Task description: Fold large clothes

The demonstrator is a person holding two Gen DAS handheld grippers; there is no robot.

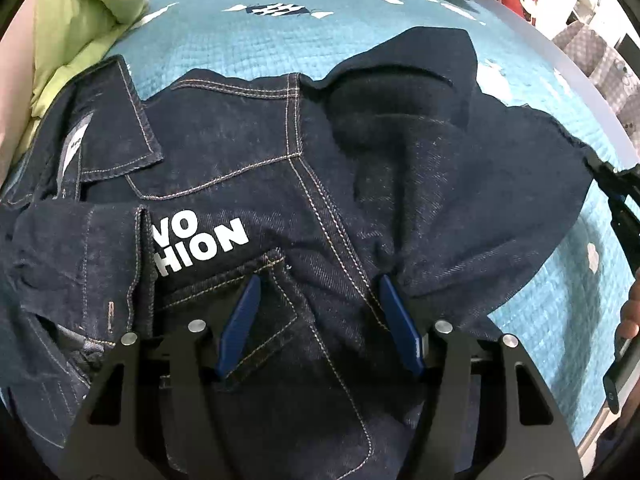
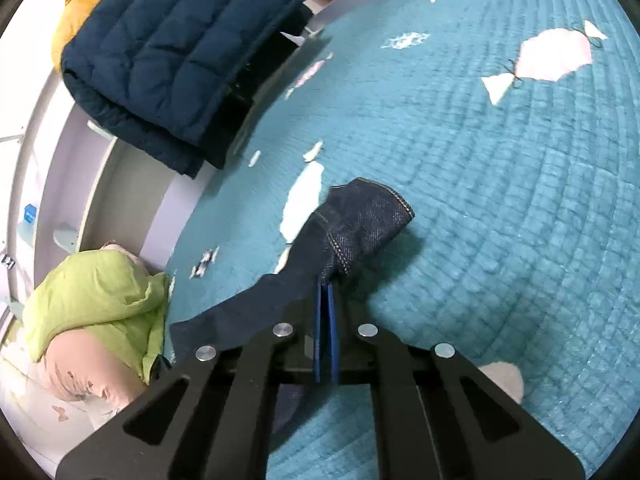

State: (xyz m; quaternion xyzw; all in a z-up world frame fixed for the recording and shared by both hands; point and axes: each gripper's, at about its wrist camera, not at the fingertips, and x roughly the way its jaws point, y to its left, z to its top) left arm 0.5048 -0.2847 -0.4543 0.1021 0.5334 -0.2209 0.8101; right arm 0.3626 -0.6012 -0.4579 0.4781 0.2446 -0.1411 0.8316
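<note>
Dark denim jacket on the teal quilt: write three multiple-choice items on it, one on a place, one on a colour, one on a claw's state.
1. Where does the folded navy quilted puffer jacket lie?
A. at the edge of the teal quilted bedspread
B. on top of the denim jacket
C. inside a drawer

2. What colour are the printed letters on the dark denim jacket?
A. red
B. white
C. yellow

3. What is the state of the right claw?
A. open above bare quilt
B. shut on nothing
C. shut on a denim sleeve cuff

Key: 1 A, it overhangs the quilt's border in the right wrist view; 2 B, the letters read white on dark cloth; 3 C, the blue pads meet with denim pinched between.
</note>
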